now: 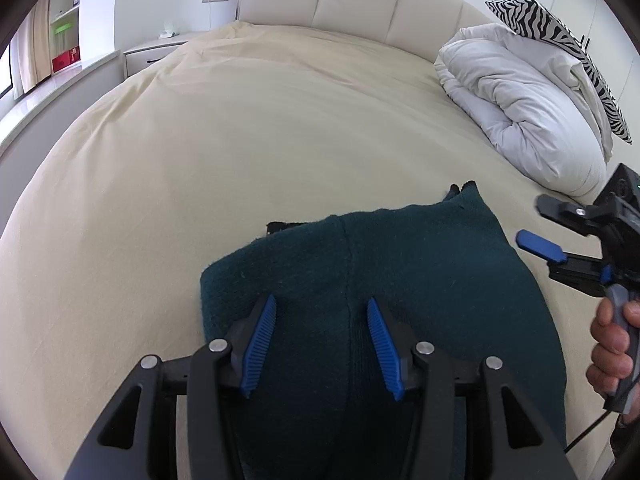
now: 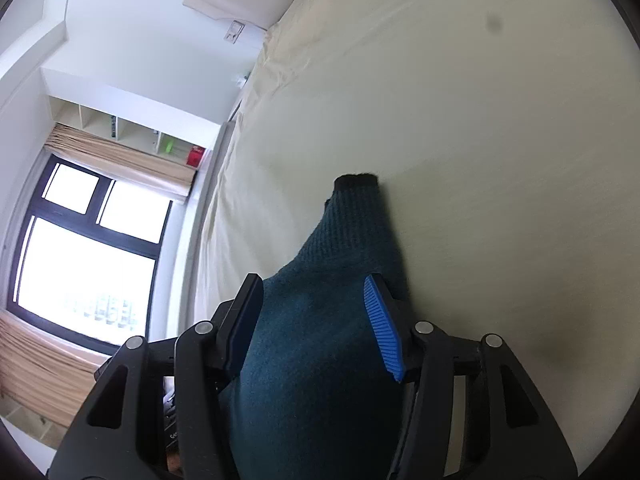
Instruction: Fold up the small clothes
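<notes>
A: Left gripper (image 1: 322, 348) jaws spread over the dark green garment (image 1: 400, 280); pads clear of the knit; garment flat on the bed (image 1: 200, 140).
B: Right side?
A: Right gripper (image 2: 316, 324) jaws spread too, garment between them, nothing pinched; a hand (image 1: 612, 344) holds its grip beside the duvet (image 1: 520, 100).

Garment (image 1: 400, 280) lower part behind tools

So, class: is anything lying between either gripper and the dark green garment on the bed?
Nothing visible. The left gripper sits directly over the dark green garment with jaws apart, and the right gripper has the same cloth between its open fingers. Only bare bed sheet surrounds it.
</notes>
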The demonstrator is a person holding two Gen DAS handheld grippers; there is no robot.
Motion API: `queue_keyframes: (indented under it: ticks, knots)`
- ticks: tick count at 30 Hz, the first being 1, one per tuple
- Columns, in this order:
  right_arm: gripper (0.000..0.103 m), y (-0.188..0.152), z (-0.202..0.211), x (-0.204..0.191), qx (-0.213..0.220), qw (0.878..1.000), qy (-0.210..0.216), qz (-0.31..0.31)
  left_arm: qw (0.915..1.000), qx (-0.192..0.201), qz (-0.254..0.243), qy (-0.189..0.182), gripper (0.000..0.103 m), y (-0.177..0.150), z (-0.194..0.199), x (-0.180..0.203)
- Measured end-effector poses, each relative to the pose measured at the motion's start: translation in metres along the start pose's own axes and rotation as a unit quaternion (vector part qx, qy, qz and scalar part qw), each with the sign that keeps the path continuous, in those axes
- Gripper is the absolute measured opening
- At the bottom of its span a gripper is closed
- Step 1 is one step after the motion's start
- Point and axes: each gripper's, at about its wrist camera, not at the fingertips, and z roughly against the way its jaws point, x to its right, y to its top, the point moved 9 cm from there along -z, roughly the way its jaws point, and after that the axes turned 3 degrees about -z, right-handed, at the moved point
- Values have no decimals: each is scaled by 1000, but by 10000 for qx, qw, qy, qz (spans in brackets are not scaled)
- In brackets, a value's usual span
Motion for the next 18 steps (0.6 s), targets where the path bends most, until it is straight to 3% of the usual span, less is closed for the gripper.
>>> queue_keyframes:
  ticks: [5, 8, 11, 13, 18]
  knots:
    - [53, -70, 15, -77, -808, 9868, 1036, 949, 10000, -6, -12, 16, 51, 0, 1, 0]
    - [53, -130, -1, -96, -1539, 9714, 1218, 1337, 10000, -2, -8, -6, 51, 0, 0, 1]
    - [52, -185, -12, -69, -2088, 9603, 805, 1667, 10000, 10, -39, -12, 51, -1, -1, 2]
    - [52, -202, 1, -43, -2004, 9628, 843, 1602, 10000, 30, -32, -42, 51, -1, -1, 1]
    - [52, -207, 44, -24, -1828, 9716, 848, 1240, 9988, 87, 264, -404, 51, -3, 15, -8]
